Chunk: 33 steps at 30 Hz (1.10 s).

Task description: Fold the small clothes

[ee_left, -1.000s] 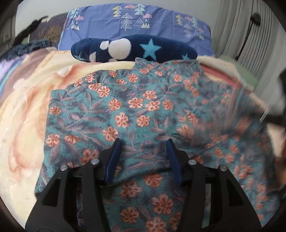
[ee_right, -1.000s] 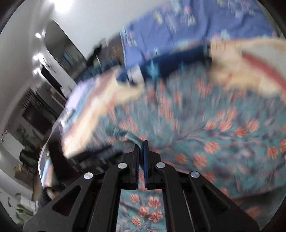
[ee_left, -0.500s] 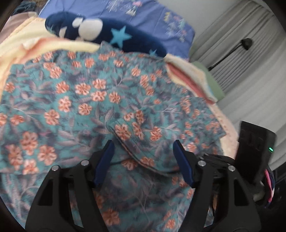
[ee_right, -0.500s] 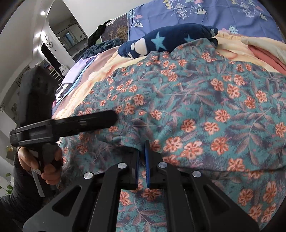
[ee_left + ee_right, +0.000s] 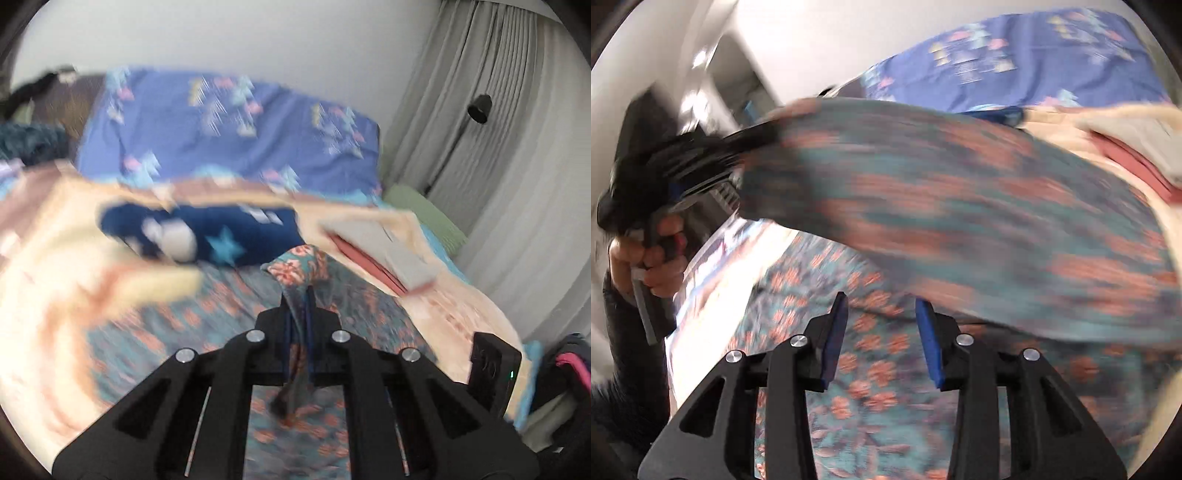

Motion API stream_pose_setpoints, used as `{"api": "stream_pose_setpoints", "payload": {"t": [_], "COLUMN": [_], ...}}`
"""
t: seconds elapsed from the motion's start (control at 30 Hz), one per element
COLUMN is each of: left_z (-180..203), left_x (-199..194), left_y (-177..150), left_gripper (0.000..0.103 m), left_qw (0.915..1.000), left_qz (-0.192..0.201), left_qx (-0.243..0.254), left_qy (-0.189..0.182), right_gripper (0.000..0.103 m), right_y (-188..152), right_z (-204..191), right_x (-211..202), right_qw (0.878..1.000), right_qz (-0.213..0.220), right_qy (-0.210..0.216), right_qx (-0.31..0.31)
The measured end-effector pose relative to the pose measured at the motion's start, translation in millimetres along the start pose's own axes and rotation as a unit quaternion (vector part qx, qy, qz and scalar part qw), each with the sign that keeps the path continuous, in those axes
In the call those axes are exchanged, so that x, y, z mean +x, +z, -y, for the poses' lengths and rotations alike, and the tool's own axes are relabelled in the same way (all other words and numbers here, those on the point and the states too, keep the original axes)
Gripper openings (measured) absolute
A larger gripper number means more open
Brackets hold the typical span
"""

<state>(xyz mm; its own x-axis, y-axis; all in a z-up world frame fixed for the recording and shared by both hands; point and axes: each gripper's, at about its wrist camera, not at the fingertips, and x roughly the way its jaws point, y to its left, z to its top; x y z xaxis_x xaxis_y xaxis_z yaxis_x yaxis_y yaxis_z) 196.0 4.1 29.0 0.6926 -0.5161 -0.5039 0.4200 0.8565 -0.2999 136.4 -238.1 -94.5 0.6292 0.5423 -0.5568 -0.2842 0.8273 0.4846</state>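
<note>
Floral garment (image 5: 295,269) corner apparently lifted, left tongs (image 5: 298,314) newly clamped.

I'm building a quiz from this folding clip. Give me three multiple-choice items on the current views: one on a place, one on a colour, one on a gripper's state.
1. Where does the navy star cushion lie?
A. Beyond the floral garment, before the blue pillow
B. On the floor
C. Atop the grey curtain

2. What colour are the garment's flowers?
A. Yellow
B. Orange-pink
C. White

3. How is the left gripper?
A. Wide open, empty
B. Out of view
C. Shut on a bunch of the garment

Key: 1 A, the navy star cushion sits between the floral garment and the blue pillow. 2 B, orange-pink blooms on teal. 3 C, the left gripper pinches raised cloth, having just closed, while the right gripper has just opened with nothing pressed between its pads.
</note>
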Motion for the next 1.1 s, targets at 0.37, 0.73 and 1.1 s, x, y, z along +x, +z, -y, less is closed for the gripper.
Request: {"api": "stream_pose_setpoints", "payload": {"t": [0.37,0.73,1.1], "left_z": [-135,-146,-111], "left_x": [40,43,-4], "left_y": [-79,-99,-62], "left_gripper": [0.008,0.029,0.006], "left_qw": [0.9818,0.9822,0.9947], "left_qz": [-0.106,-0.126,-0.055], "left_qx": [-0.100,-0.085,-0.045], "left_qy": [0.122,0.111,0.075], "right_gripper": [0.047,0.059,0.003], "right_y": [-16,37,94], "right_z": [19,52,114], "right_x": [13,-59,-8], "right_qw": [0.990,0.996,0.982], "right_qz": [-0.029,0.006,0.025], "right_qy": [-0.136,-0.055,-0.106], "right_qx": [-0.007,0.072,0.153]}}
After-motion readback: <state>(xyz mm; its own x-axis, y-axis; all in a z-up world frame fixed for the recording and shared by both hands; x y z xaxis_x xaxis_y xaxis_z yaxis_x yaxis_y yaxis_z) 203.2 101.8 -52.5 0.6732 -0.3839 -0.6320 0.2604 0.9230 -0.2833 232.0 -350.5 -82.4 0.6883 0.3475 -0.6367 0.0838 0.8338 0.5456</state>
